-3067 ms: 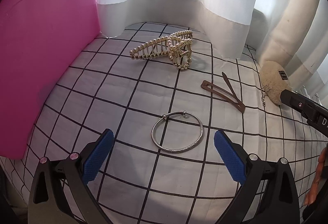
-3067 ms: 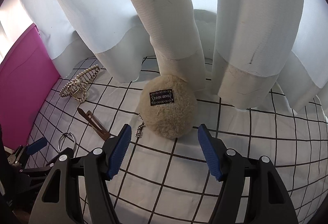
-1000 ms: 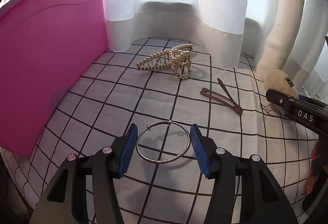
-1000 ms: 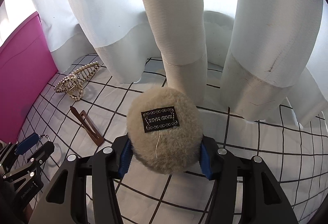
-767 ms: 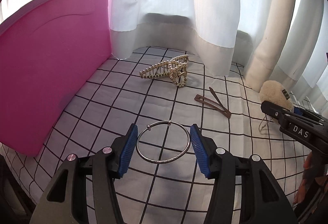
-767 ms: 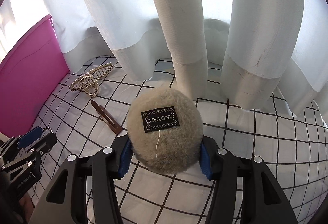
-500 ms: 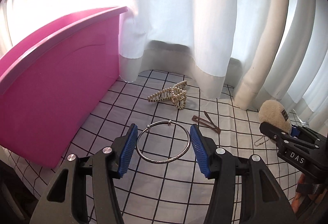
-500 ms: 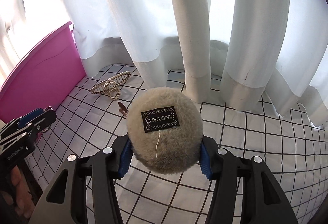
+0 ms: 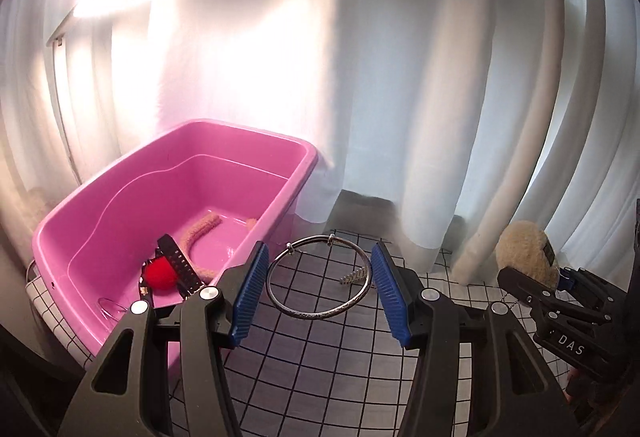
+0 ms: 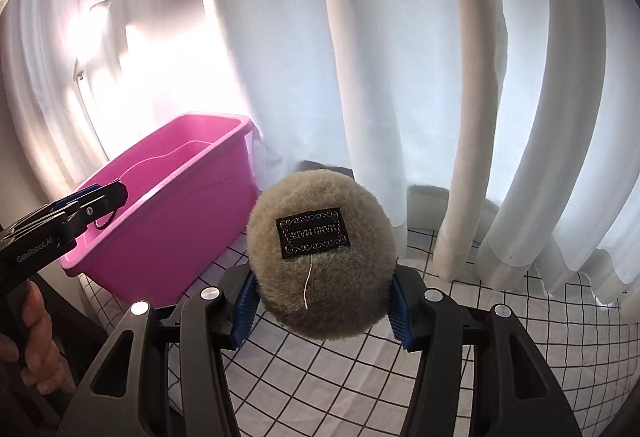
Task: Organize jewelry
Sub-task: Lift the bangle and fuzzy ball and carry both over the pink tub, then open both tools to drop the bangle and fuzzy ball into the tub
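The bangle (image 9: 319,279) is thin polished metal, shiny, with a fine pattern on its near part. The pompom (image 10: 321,262) is soft beige fur, matt, with a black woven label. The bin (image 9: 176,213) is pink plastic, smooth and glossy inside. The gripper pads (image 9: 249,297) are blue ribbed rubber on matt black plastic fingers. The tablecloth (image 10: 520,317) is white cloth with black grid lines. The curtain (image 10: 400,57) is thin white fabric, matt.

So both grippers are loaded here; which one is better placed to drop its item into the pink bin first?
Left. The left gripper, holding the silver bangle, sits right beside the pink bin near its rim. The right gripper with the fluffy pom-pom is farther from the bin.
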Action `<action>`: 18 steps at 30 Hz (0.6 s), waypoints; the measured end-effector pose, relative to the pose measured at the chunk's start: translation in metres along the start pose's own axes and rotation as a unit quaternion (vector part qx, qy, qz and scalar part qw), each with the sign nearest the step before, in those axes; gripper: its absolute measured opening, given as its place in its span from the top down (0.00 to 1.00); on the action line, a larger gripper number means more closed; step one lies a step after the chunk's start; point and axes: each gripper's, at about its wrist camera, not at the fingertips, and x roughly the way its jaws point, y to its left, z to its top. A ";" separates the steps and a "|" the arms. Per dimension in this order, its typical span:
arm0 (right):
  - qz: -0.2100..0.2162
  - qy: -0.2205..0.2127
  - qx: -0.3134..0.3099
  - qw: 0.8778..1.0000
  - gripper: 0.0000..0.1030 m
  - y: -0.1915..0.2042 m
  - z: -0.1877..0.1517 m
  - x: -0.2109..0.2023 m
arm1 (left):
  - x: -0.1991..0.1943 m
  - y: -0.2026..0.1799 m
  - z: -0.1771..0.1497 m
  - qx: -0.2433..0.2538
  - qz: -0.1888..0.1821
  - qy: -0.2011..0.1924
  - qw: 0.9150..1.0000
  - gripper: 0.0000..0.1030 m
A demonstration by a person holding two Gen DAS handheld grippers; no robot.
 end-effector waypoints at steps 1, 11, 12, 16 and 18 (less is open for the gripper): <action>0.008 -0.007 -0.005 1.000 0.49 0.010 0.007 -0.001 | -0.005 0.009 0.005 0.000 0.006 -0.007 1.000 0.50; 0.097 -0.032 -0.051 0.993 0.49 0.114 0.064 0.033 | -0.019 0.107 0.047 -0.004 0.100 -0.042 0.994 0.50; 0.103 -0.028 -0.053 0.993 0.49 0.123 0.068 0.041 | -0.017 0.117 0.049 -0.006 0.106 -0.041 0.994 0.50; 0.117 -0.012 -0.069 0.991 0.49 0.159 0.080 0.067 | -0.003 0.150 0.054 -0.012 0.120 -0.025 0.992 0.50; 0.121 0.000 -0.075 0.990 0.49 0.173 0.083 0.083 | 0.009 0.164 0.052 -0.017 0.125 -0.010 0.992 0.50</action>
